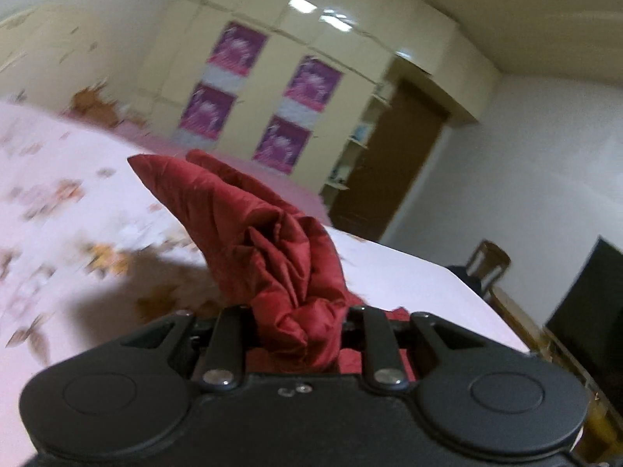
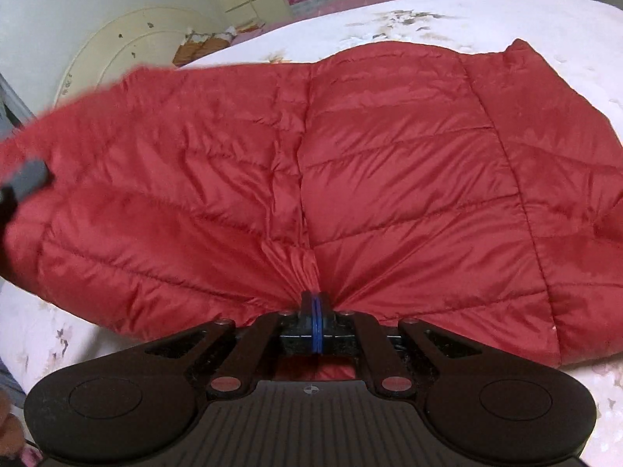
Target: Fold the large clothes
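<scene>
Two grippers hold one red quilted jacket [image 2: 350, 163] over the pale floral bedspread [image 2: 506, 19]; its long axis runs crosswise in the right wrist view, spread ahead of the right gripper [image 2: 316, 303], whose jaws are pinched tight on the near hem; the left gripper [image 1: 300, 327] stands narrow, clamped on a bunched, thick wad of the jacket rising before it, tilted and lifted; folding likely means carrying that raised end across toward the right.
</scene>
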